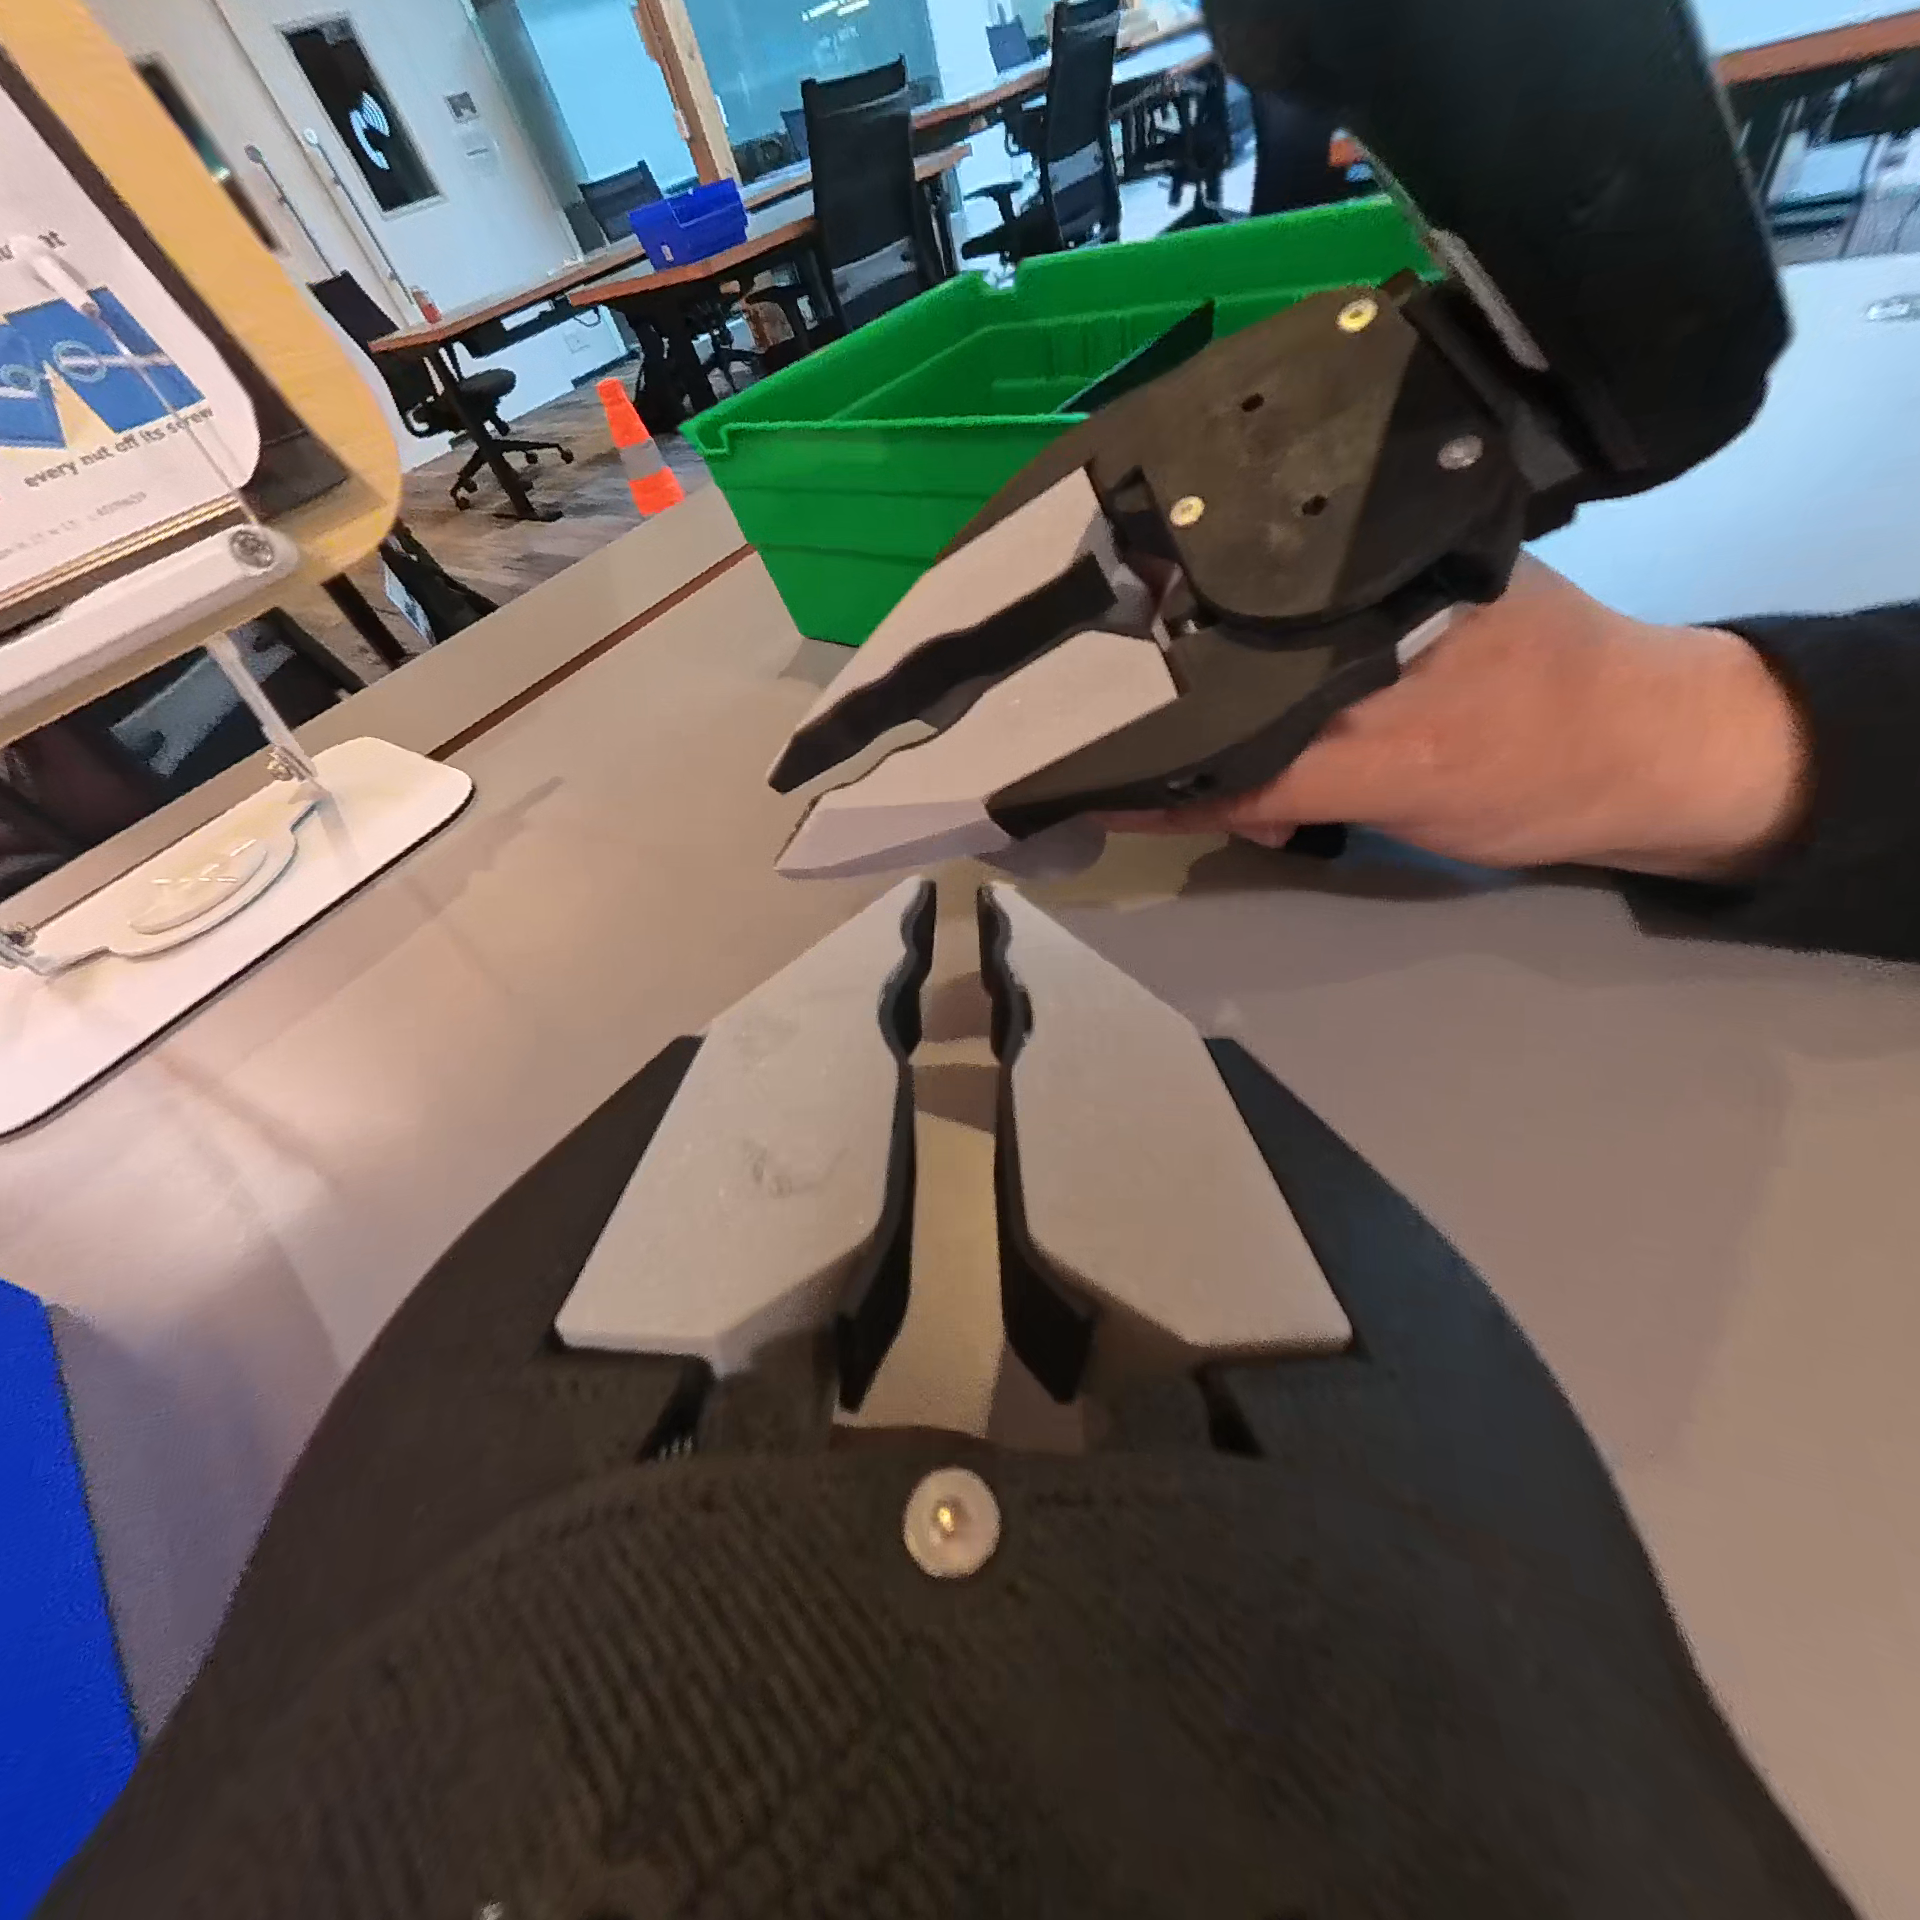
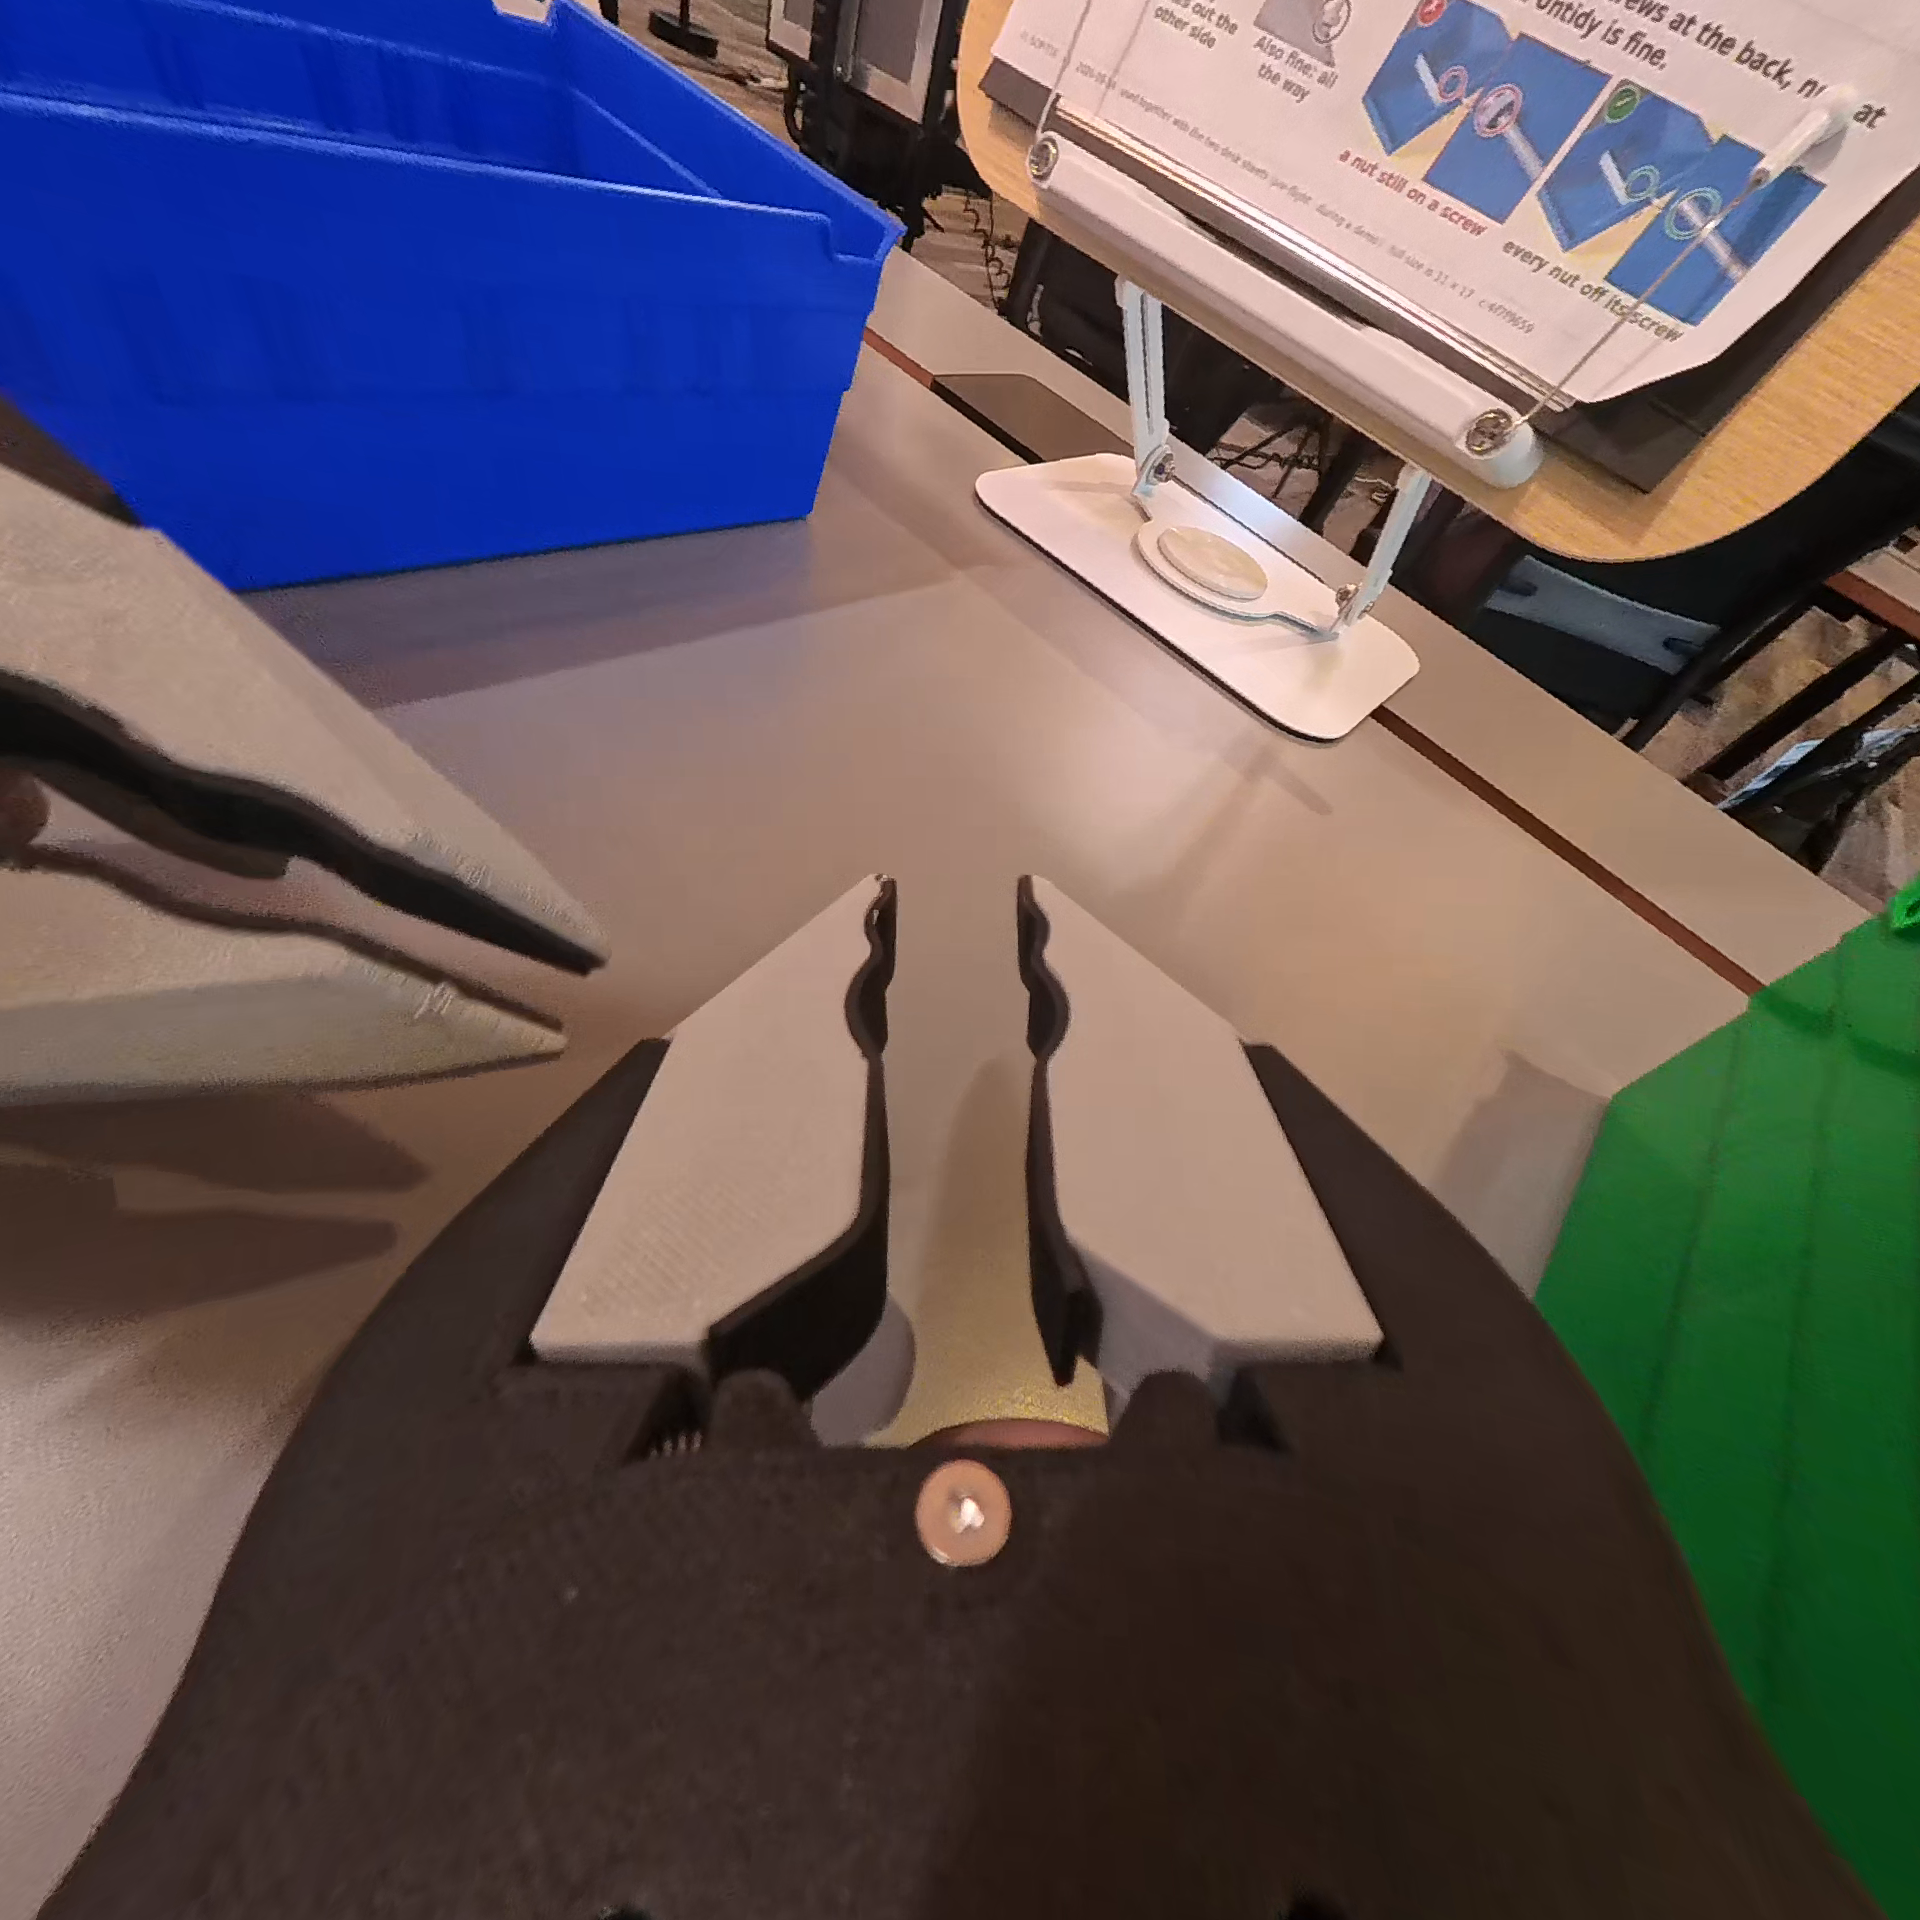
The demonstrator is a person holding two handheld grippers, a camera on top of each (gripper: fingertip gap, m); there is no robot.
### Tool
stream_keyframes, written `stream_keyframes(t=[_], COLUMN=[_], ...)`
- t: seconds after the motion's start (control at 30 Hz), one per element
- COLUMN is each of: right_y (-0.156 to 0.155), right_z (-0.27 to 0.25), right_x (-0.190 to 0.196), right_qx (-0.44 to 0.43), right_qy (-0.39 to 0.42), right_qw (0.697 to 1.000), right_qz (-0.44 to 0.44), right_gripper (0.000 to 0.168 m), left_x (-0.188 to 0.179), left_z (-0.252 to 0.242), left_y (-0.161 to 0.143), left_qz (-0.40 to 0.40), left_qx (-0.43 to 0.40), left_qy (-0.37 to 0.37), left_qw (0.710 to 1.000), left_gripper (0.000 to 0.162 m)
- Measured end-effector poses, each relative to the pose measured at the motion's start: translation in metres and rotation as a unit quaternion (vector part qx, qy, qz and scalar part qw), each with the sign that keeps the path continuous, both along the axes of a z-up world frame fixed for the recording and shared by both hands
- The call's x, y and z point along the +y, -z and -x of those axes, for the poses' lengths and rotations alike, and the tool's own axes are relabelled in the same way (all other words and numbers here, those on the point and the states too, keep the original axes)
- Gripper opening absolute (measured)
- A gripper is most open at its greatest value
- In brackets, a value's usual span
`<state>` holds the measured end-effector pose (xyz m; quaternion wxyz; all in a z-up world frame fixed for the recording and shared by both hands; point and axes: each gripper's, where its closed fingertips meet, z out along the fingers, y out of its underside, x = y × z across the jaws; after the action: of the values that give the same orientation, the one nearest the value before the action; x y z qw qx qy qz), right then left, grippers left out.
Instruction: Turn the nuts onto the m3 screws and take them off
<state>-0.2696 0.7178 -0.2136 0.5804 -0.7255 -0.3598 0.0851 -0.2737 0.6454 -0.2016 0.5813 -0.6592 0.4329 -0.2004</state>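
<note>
No screw or nut shows in either view. My left gripper [image 1: 958,902] hovers over the grey table [image 1: 1455,1195] with its jaws a narrow gap apart and nothing visible between them. My right gripper [image 2: 951,888] is open wider and looks empty. A tiny dark speck sits at its left fingertip [image 2: 881,885], too small to identify. In the left wrist view the right gripper [image 1: 805,808], held by a hand [image 1: 1558,727], points left just above and beyond my left fingertips. In the right wrist view the left gripper [image 2: 571,992] comes in from the left, close beside my right fingers.
A blue bin [image 2: 416,260] stands at the back left in the right wrist view, and its edge shows in the left wrist view [image 1: 42,1558]. A green bin [image 1: 883,468] stands on the right [image 2: 1766,1403]. A white stand [image 2: 1247,613] holds an instruction sheet [image 2: 1507,187] at the table's far edge. The left gripper's tips are roughly 7 cm from the right gripper's.
</note>
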Motion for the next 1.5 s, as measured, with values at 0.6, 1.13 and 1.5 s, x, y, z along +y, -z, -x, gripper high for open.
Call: stream_keyframes(t=[0.6,1.13,1.5], right_y=[0.002,0.003,-0.004], right_z=[-0.001,0.006,0.013], right_x=[0.001,-0.003,-0.009], right_qx=[-0.019,-0.020,0.054], right_qy=[0.003,-0.010,-0.040], right_qw=[1.000,1.000,0.997], right_qz=[-0.006,-0.006,0.040], right_gripper=[0.021,0.021,0.023], left_x=[0.004,-0.014,0.022], left_z=[0.010,0.254,0.296], left_y=[-0.004,-0.075,-0.042], left_qz=[-0.012,0.052,0.110], left_qx=[-0.007,-0.098,-0.066], left_qy=[-0.033,-0.196,-0.195], left_qw=[0.999,0.974,0.972], left_gripper=[0.011,0.018,0.020])
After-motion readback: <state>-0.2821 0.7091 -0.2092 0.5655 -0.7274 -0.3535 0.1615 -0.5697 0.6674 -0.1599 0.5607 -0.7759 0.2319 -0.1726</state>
